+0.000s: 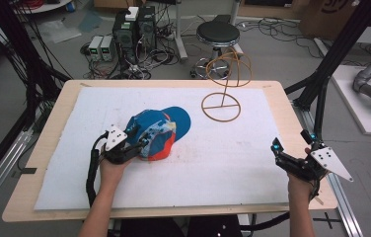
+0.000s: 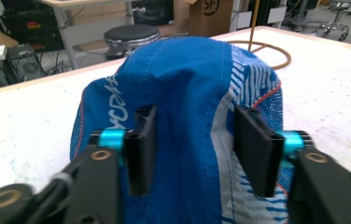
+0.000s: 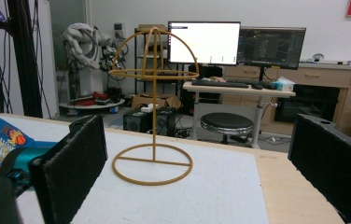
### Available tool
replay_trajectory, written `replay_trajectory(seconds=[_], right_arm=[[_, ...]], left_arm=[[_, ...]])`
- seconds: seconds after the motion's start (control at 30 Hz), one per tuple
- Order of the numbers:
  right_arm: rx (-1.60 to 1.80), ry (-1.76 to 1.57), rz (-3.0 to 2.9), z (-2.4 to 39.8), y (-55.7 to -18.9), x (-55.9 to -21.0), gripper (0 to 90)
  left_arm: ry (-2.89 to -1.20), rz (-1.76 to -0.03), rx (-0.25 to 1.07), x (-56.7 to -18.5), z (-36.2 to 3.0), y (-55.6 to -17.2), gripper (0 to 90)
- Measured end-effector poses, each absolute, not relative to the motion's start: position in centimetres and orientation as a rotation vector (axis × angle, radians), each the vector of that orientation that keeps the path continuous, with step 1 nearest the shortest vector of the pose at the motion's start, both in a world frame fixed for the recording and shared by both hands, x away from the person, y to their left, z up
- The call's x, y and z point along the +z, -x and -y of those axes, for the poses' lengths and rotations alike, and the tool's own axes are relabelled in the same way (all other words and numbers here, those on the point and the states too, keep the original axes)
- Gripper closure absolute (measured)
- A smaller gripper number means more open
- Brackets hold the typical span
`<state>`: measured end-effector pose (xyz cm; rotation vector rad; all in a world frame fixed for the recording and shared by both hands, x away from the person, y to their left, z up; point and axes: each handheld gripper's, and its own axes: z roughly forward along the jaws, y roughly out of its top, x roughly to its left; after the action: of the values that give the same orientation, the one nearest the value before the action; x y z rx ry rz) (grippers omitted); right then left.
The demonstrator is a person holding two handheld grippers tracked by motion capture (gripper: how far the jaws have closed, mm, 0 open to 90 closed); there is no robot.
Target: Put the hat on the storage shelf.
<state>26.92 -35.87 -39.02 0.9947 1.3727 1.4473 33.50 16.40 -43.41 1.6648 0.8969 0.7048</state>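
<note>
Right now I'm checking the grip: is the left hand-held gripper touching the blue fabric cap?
Touching. In the left gripper view, the left hand-held gripper has both black pads pressed into the blue fabric cap, pinching its crown between them.

The cap (image 1: 158, 133) lies mid-bench (image 1: 35, 163) on the mat (image 1: 213, 163). The wire hat stand (image 1: 221, 106) stands behind it, to the right. A stool (image 1: 218, 34) sits beyond the bench.

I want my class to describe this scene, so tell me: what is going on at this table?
A person is working at a table with tongs in each hand. The left tongs are clamped on the back of a blue baseball cap, pinching its fabric between the pads. The cap lies on the white mat. The right tongs wait open near the table's right edge, holding nothing. A wire hat stand stands at the far side of the mat, bare.
</note>
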Motion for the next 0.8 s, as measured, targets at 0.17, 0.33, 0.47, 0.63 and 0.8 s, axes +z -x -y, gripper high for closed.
replay_trajectory(seconds=[0.17,0.33,0.47,0.63,0.8], right_arm=[[1.451,-0.994,-1.373,35.9,-26.9,-39.0,4.3],[1.451,-0.994,-1.37,35.9,-26.9,-39.0,4.3],[1.45,-0.996,-1.37,35.9,-26.9,-39.0,4.3],[1.449,-0.994,-1.37,35.9,-26.9,-39.0,4.3],[1.45,-0.997,-1.372,36.0,-26.9,-39.0,4.3]], left_arm=[[-1.676,-0.92,0.697,-43.6,-16.0,-33.6,68.8],[-1.67,-0.914,0.702,-43.3,-15.7,-33.6,87.1],[-1.65,-0.898,0.68,-43.1,-15.4,-33.5,88.7],[-1.602,-0.878,0.682,-42.4,-14.9,-33.3,89.0],[-1.53,-0.87,0.682,-41.6,-14.8,-33.1,89.1]])
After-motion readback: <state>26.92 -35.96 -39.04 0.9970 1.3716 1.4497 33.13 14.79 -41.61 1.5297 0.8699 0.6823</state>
